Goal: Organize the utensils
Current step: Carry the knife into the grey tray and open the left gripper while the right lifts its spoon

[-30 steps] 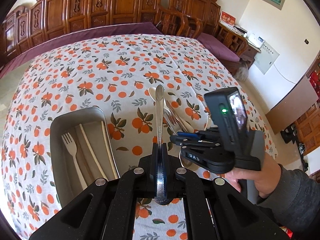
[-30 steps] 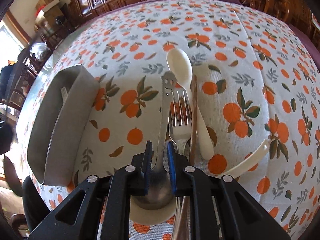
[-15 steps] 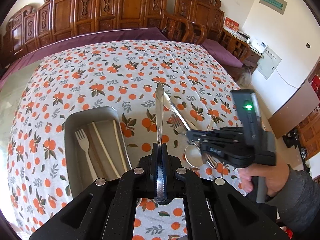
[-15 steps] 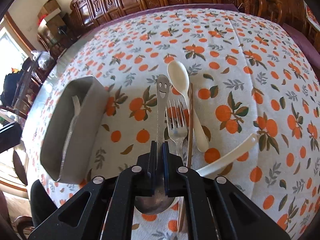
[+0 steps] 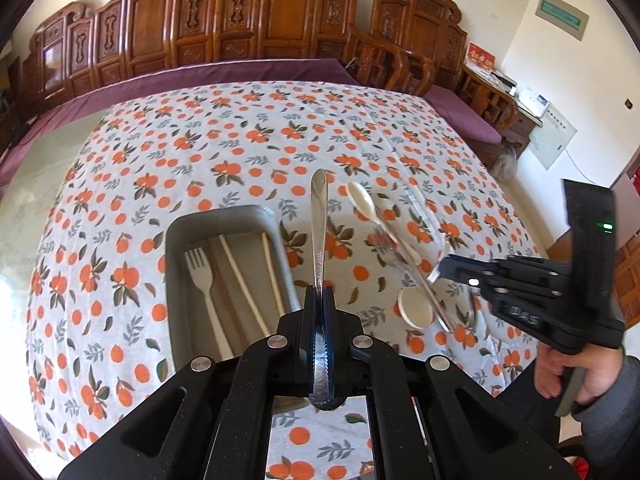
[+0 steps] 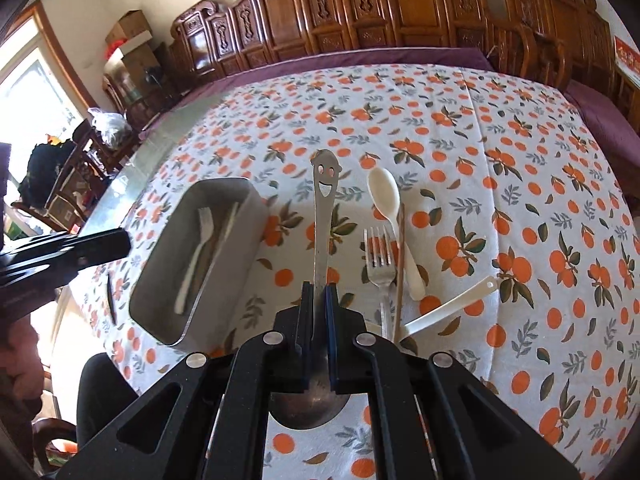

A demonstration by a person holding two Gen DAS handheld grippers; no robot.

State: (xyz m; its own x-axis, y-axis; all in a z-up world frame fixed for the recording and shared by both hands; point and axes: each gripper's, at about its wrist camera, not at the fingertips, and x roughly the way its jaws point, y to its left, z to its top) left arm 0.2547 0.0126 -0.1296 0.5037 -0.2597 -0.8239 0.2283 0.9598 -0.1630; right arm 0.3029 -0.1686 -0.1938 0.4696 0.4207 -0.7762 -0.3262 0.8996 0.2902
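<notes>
My left gripper [image 5: 319, 294] is shut on a steel spoon [image 5: 319, 220], handle pointing forward, held above the table beside the grey tray [image 5: 176, 280]. The tray holds a pale fork [image 5: 204, 280] and chopsticks [image 5: 244, 280]. My right gripper [image 6: 319, 294] is shut on a steel spoon with a smiley-face handle [image 6: 325, 208], lifted above the cloth right of the tray [image 6: 160, 308]. A cream spoon [image 6: 386, 200], a steel fork [image 6: 378, 256], a brown chopstick [image 6: 400, 264] and a white soup spoon [image 6: 452, 304] lie on the cloth. The right gripper shows in the left wrist view [image 5: 444, 268].
The table wears a white cloth with orange prints [image 5: 240, 140]. Carved wooden chairs [image 5: 280, 12] line the far side. The left gripper's body [image 6: 60, 256] shows at the left of the right wrist view. The table's near edge runs just behind the tray.
My right gripper shut on the smiley spoon and lifted it off the cloth. Both grippers rose and pulled back, so more of the table shows.
</notes>
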